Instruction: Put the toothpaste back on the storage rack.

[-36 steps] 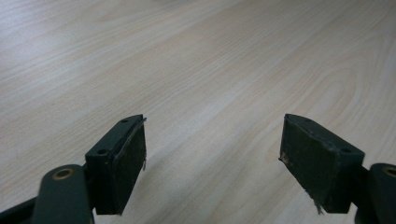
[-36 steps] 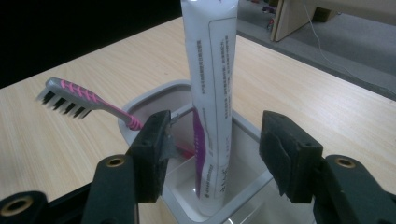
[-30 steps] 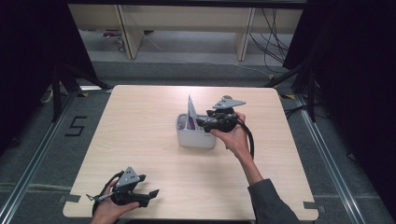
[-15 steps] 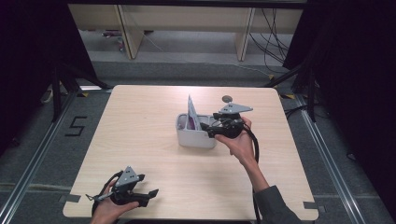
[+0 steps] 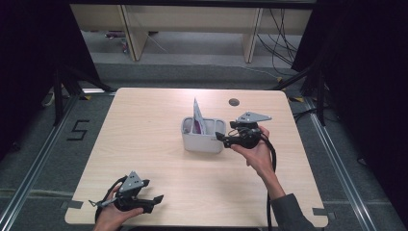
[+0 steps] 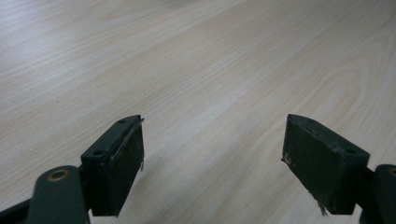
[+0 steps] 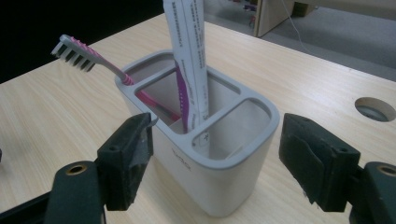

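Note:
A pale grey holder (image 5: 202, 142) with several compartments stands near the middle of the wooden table. A white toothpaste tube (image 5: 198, 115) sticks up out of it. In the right gripper view a pink toothbrush (image 7: 93, 58) leans out of the holder (image 7: 210, 186) beside the tube (image 7: 189, 51). My right gripper (image 5: 220, 137) is just right of the holder, open, its jaws (image 7: 215, 163) level with the near wall and apart from it. My left gripper (image 5: 156, 199) rests near the table's front left edge, open (image 6: 212, 158) over bare wood.
A round cable hole (image 5: 234, 102) is in the table behind the right gripper, also seen as the hole (image 7: 373, 108). Wooden shelving (image 5: 192, 29) and floor cables lie beyond the far edge. Dark curtains flank both sides.
The right gripper has drawn back from above the holder, to the right and toward the person, and now points at its side. The left gripper has stayed put.

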`<state>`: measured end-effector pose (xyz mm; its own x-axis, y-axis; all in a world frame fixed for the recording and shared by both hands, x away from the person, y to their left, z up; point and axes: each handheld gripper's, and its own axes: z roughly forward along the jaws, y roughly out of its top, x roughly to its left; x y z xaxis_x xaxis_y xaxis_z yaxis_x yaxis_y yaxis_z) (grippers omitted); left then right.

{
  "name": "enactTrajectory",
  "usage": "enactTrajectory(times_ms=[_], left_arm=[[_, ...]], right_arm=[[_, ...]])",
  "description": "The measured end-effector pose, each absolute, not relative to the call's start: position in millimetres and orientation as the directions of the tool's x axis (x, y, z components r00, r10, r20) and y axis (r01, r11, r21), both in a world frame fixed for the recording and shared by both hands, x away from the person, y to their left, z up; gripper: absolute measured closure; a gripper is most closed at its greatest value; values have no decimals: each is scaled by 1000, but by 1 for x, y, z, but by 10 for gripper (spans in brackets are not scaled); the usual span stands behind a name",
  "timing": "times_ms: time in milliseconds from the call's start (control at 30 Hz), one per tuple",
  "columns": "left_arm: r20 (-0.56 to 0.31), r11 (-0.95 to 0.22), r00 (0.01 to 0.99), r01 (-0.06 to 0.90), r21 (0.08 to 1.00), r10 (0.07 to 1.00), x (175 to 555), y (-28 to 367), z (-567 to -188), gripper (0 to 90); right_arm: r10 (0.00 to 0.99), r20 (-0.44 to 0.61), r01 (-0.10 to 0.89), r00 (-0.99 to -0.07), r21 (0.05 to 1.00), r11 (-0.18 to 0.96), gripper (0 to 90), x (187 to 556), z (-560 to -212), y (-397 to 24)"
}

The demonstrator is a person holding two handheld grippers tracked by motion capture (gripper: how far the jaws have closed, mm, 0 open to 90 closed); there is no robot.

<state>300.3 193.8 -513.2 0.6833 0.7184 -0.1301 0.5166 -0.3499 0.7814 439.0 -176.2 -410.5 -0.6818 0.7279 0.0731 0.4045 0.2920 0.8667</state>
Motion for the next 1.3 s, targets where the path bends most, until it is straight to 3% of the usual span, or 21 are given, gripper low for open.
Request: enactTrajectory(times_ms=[300, 500, 533, 1300], left_arm=[[-102, -371, 685, 507, 779, 722, 301, 199, -512, 202], [-128, -342, 676, 516, 785, 726, 298, 197, -513, 202], [-134, -332, 672, 517, 789, 729, 298, 197, -513, 202], [-124, -355, 691, 507, 785, 712, 298, 193, -513, 202]], right_arm=[[729, 72, 410, -681, 862, 298, 257, 430, -414, -186], [723, 68, 400, -688, 866, 299, 250, 425, -418, -195], [736, 108, 436, -669, 858, 270, 248, 422, -418, -194], [736, 91, 488, -671, 802, 345, 227, 394, -443, -203]])
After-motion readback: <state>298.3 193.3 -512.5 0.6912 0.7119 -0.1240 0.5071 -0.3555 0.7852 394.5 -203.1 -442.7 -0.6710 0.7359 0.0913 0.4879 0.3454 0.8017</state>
